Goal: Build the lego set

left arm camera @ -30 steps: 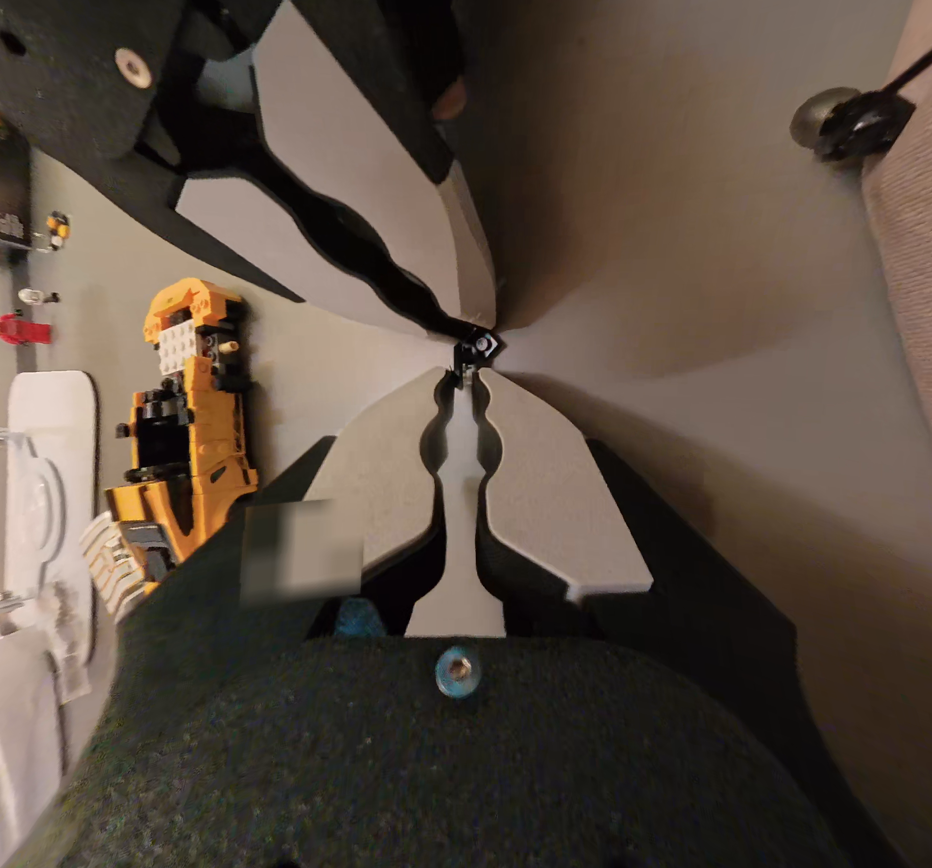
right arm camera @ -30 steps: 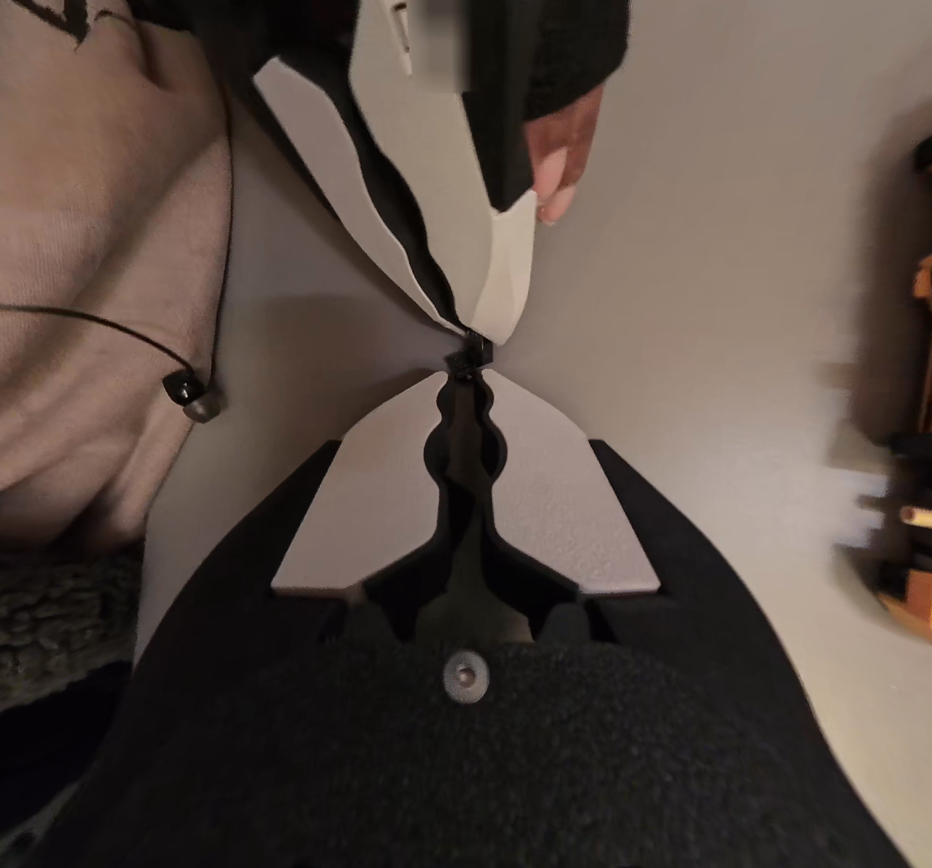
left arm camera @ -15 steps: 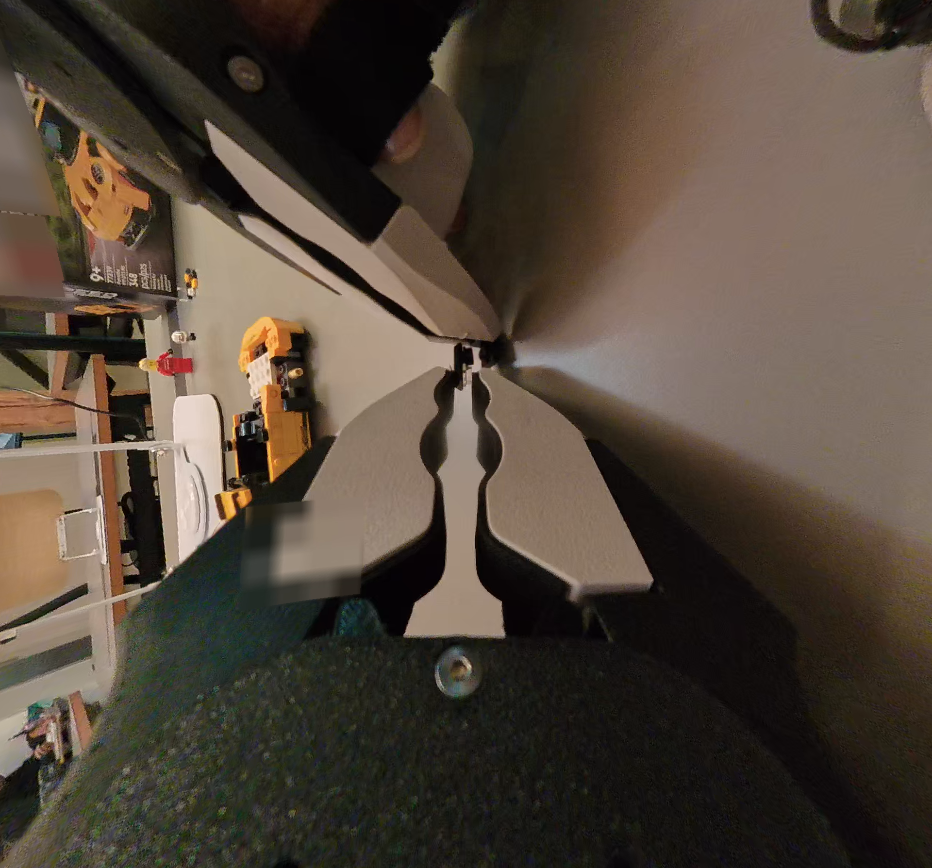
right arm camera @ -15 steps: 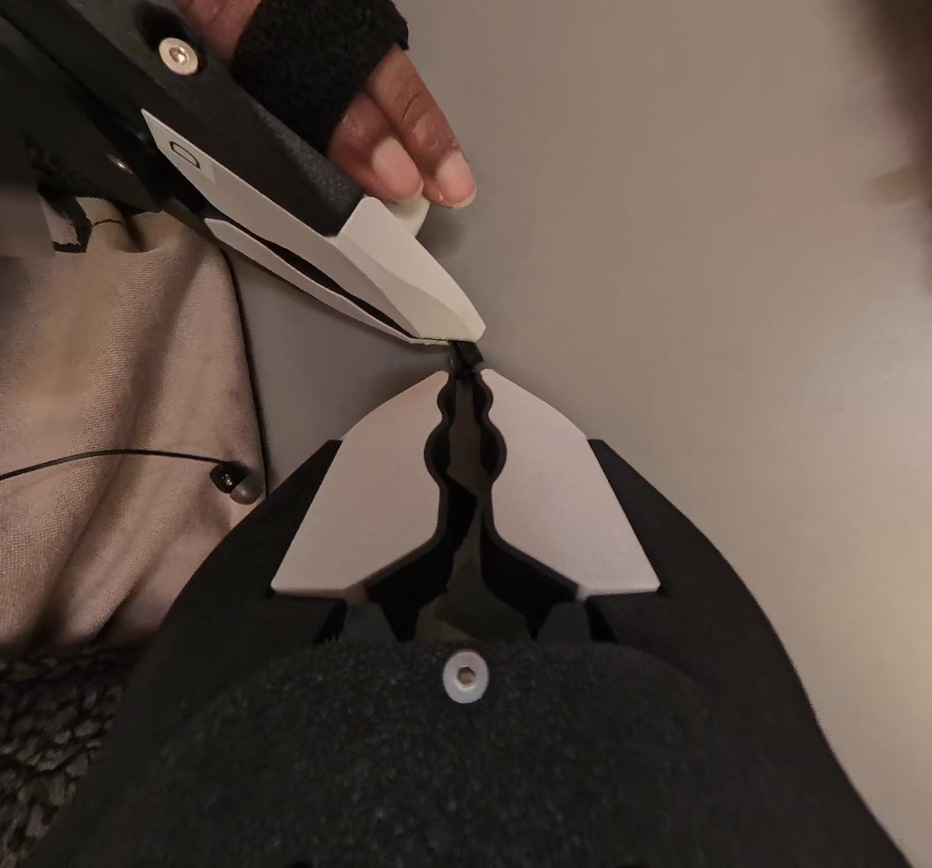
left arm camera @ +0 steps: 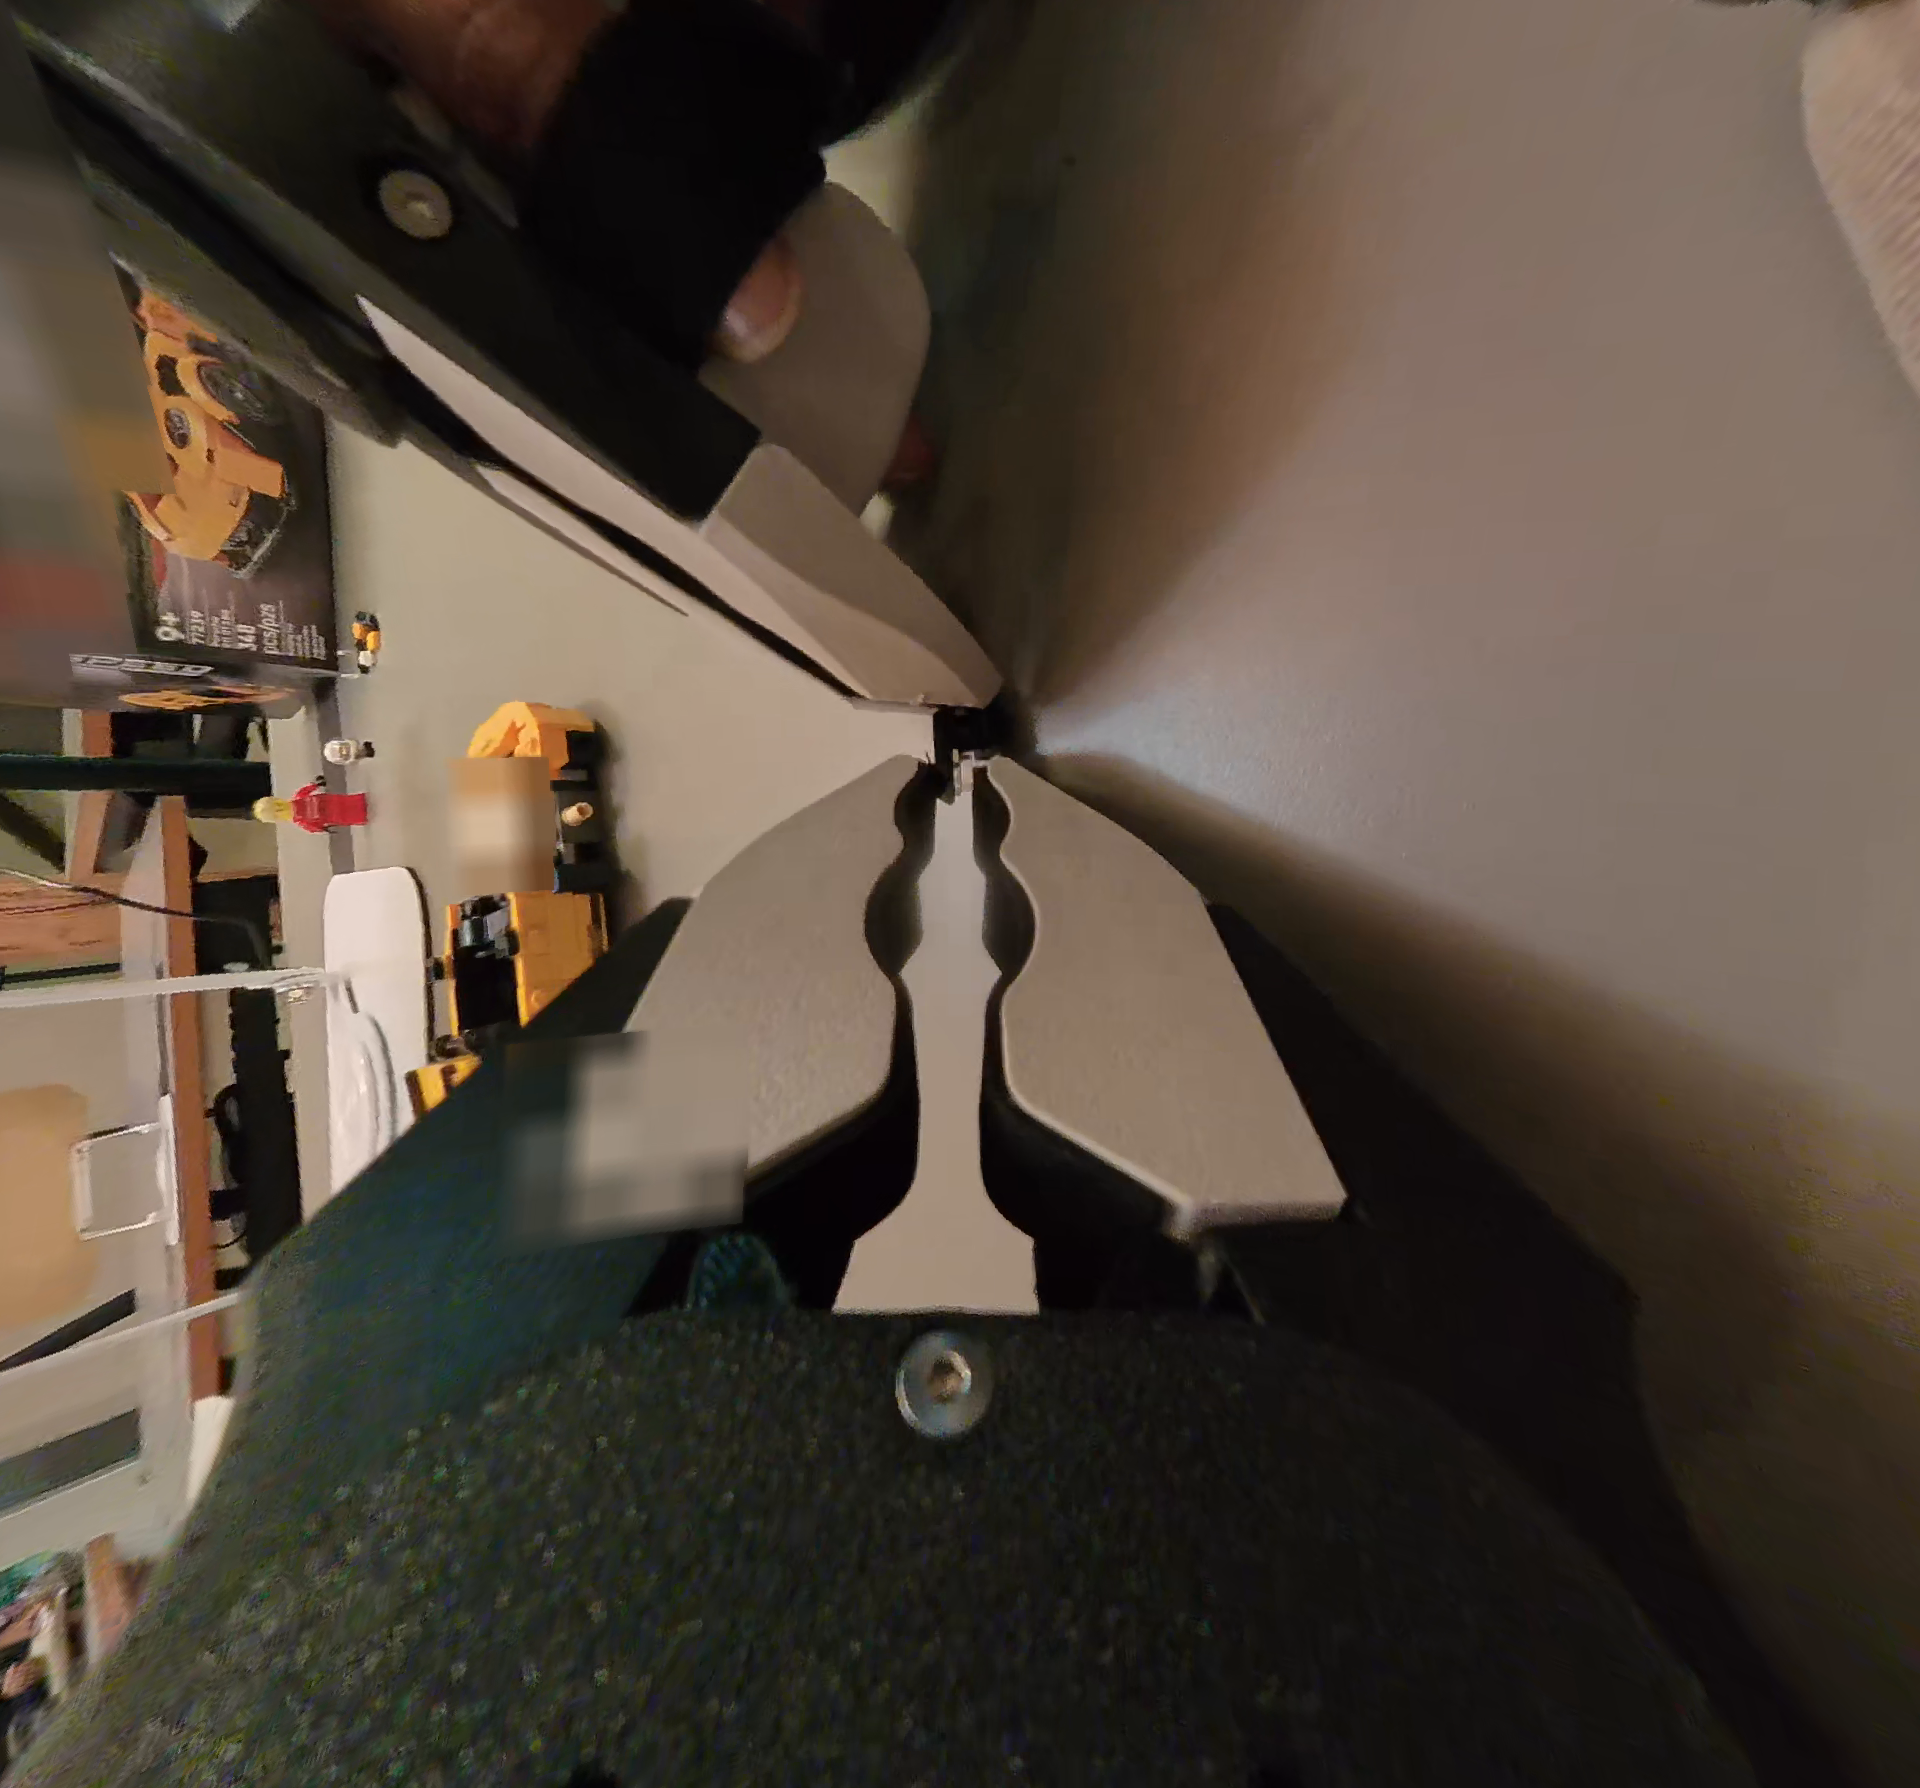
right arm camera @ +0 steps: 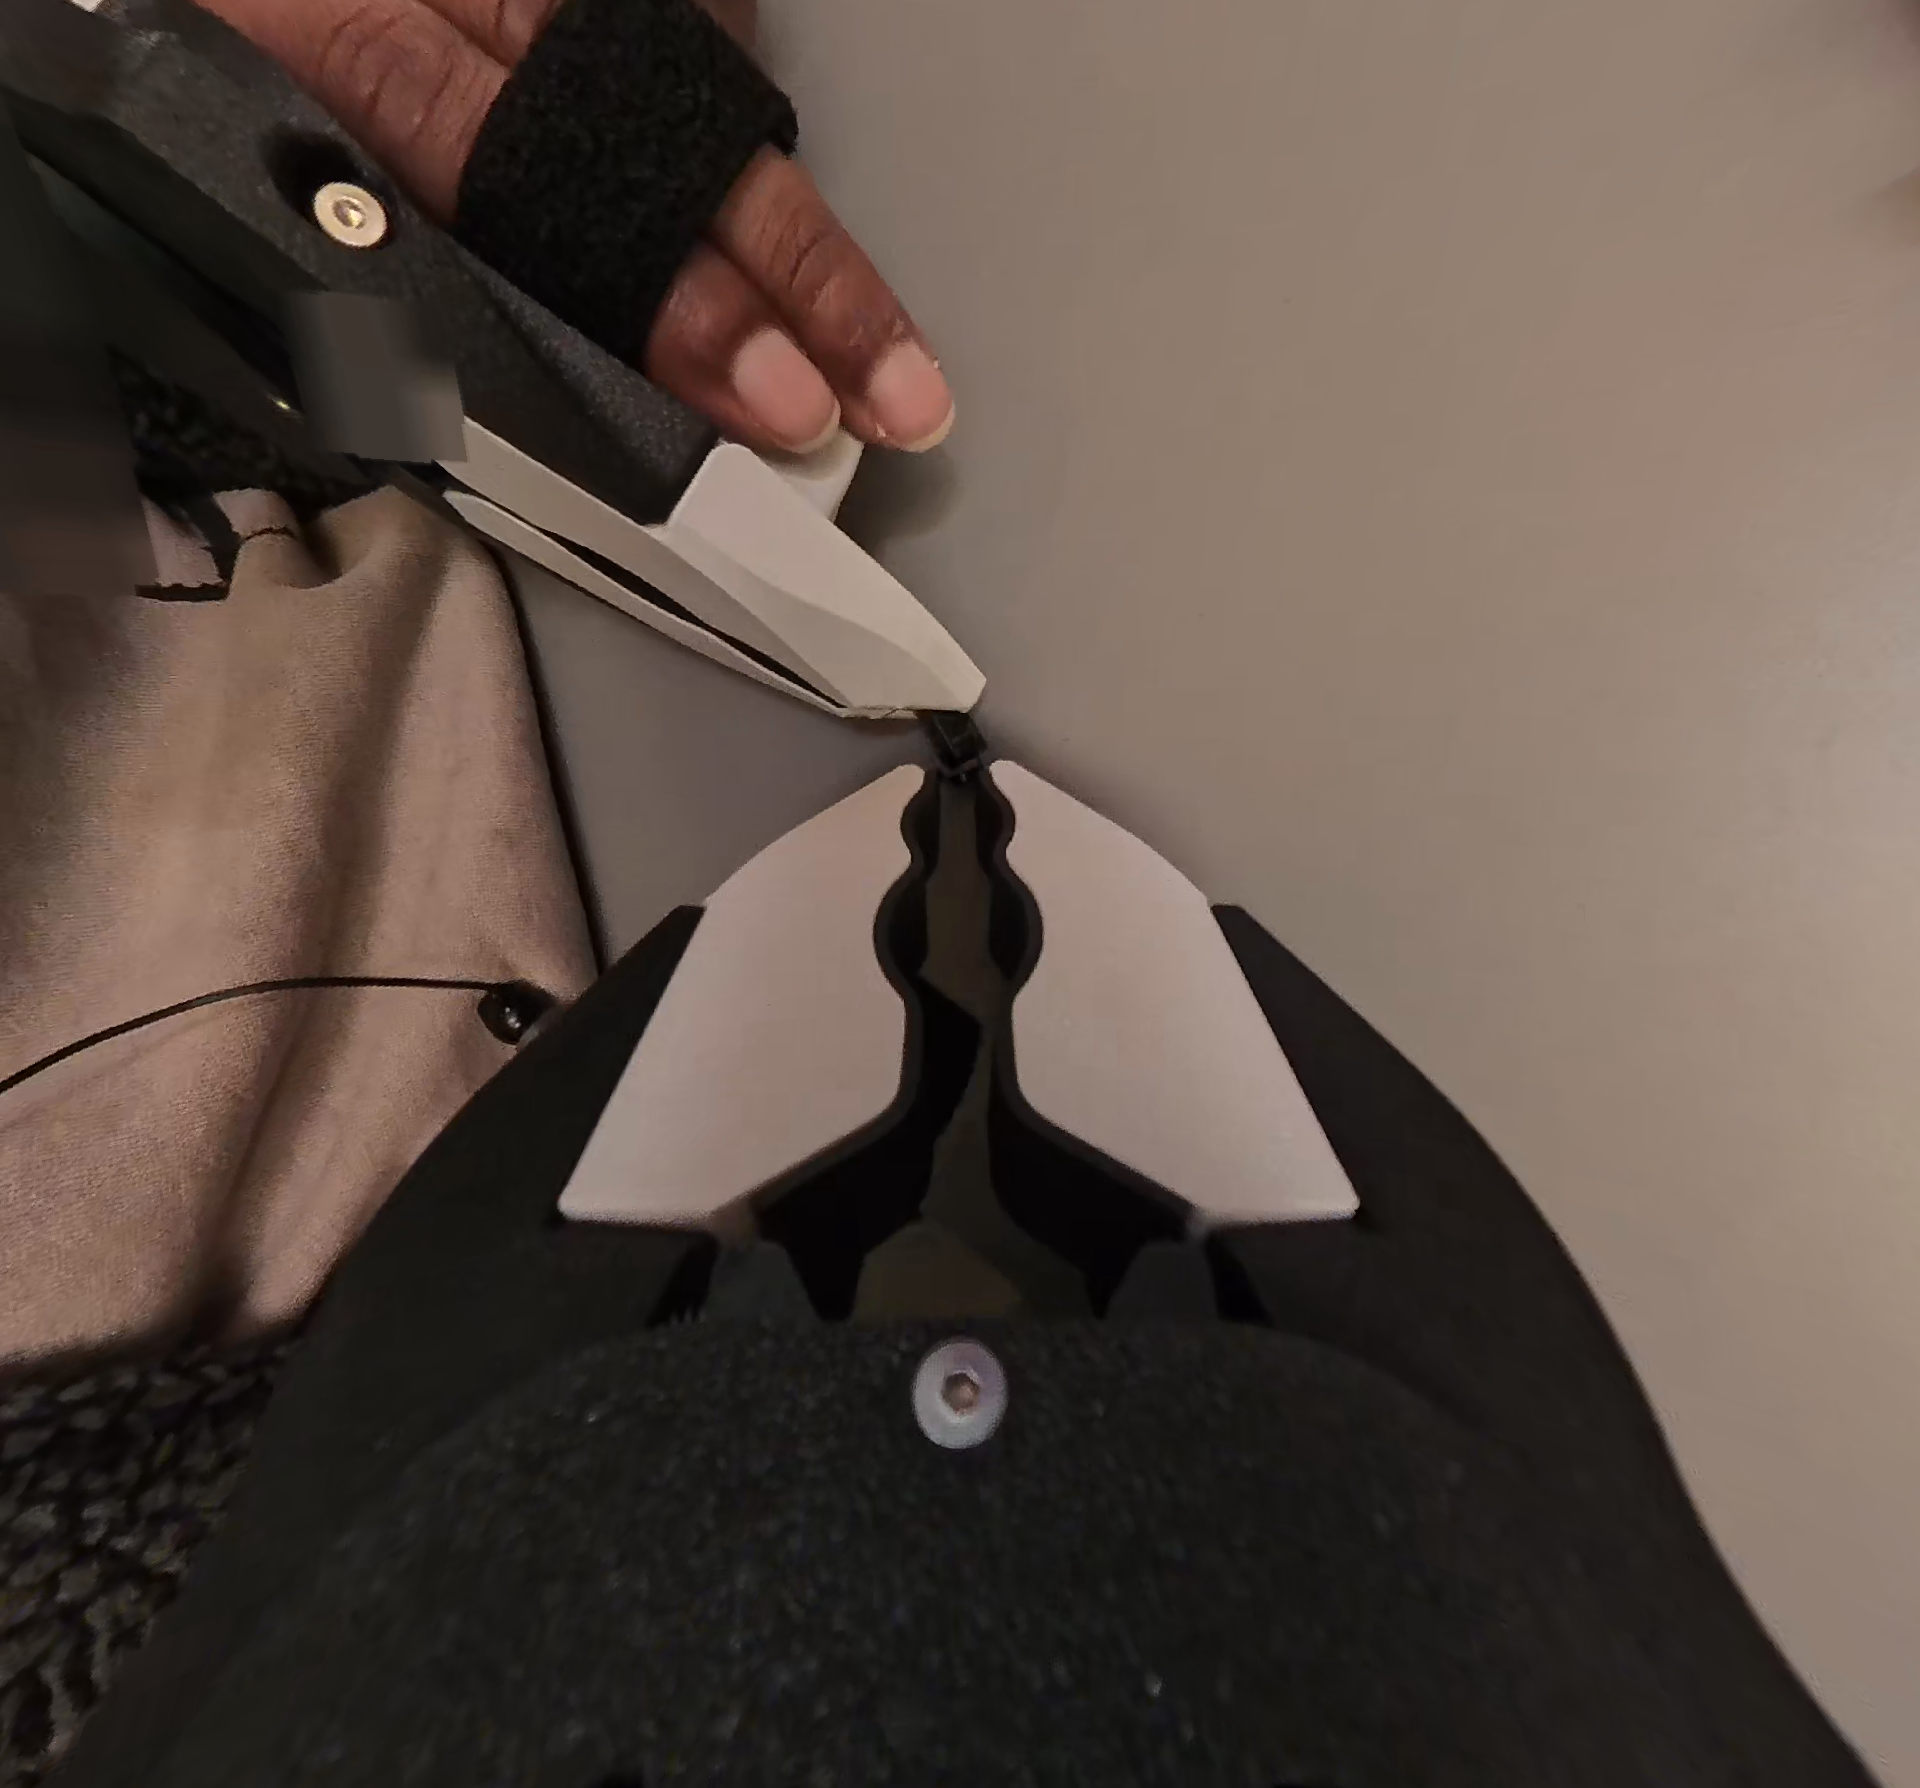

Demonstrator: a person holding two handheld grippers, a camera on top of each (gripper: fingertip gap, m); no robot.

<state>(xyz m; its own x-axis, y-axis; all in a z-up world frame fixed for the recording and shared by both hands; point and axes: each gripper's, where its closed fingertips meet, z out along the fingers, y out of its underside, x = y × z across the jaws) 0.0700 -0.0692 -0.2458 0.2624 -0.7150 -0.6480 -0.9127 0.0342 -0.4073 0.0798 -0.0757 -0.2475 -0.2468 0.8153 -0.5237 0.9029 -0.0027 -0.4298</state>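
A small black Lego piece (left arm camera: pixel 962 736) is pinched between both grippers above the grey table (left arm camera: pixel 1403 543). My left gripper (left arm camera: pixel 960 774) is shut on its near end. My right gripper (left arm camera: pixel 940 691) comes in from the upper left, tip to tip with the left one. In the right wrist view my right gripper (right arm camera: pixel 954 770) is shut on the black piece (right arm camera: pixel 953 739), and the left gripper (right arm camera: pixel 914 694) meets it from the upper left. The part-built orange and black Lego car (left arm camera: pixel 530 917) lies on the table to the left, apart from both grippers.
A Lego box (left arm camera: pixel 229 543), a red minifigure (left arm camera: pixel 317 808) and small loose parts (left arm camera: pixel 364 642) lie at the far left, with a white tray (left arm camera: pixel 374 990) beside the car. A person's hand (right arm camera: pixel 644 180) and beige clothing (right arm camera: pixel 260 855) are close on the left.
Both grippers have turned while still holding the black piece tip to tip. The opposite gripper now comes in from the upper left instead of from above. The left view has tilted, so more of the room shows.
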